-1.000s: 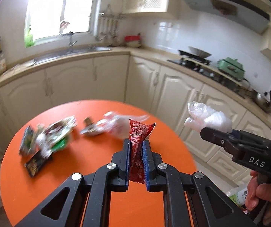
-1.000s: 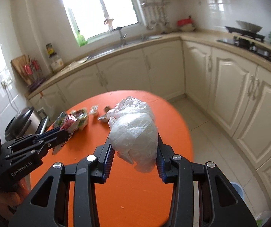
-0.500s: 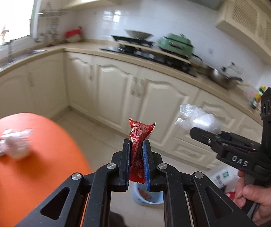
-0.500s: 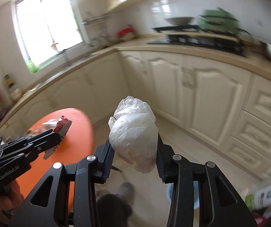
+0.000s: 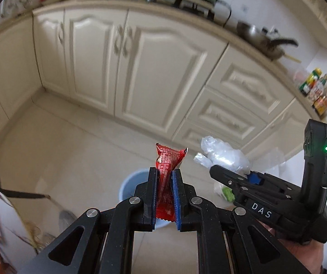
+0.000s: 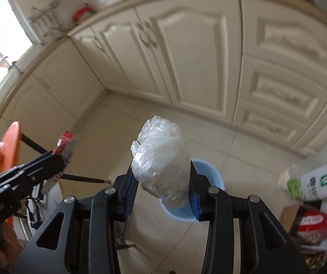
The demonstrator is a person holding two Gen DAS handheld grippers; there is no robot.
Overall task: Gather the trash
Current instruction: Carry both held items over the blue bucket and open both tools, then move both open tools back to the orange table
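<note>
My left gripper [image 5: 164, 175] is shut on a red snack wrapper [image 5: 166, 173] that stands upright between the blue pads. My right gripper [image 6: 161, 173] is shut on a crumpled clear plastic bag [image 6: 161, 157]. A light blue bin [image 6: 205, 178] stands on the tiled floor below and just beyond both grippers; it also shows in the left wrist view [image 5: 131, 182], partly hidden by the fingers. The right gripper with its bag [image 5: 222, 157] shows at the right of the left wrist view. The left gripper with its wrapper [image 6: 66, 143] shows at the left of the right wrist view.
Cream kitchen cabinets [image 5: 140, 57] run along the far side of the floor. The orange table [image 6: 10, 141] is off to the left, with trash on it. Boxes and bags [image 6: 312, 205] lie on the floor right of the bin. A broom handle [image 6: 83, 178] lies low at left.
Both grippers have swung away from the orange table and tilted down toward the floor. The blue bin has come into view below them. Both still hold their trash.
</note>
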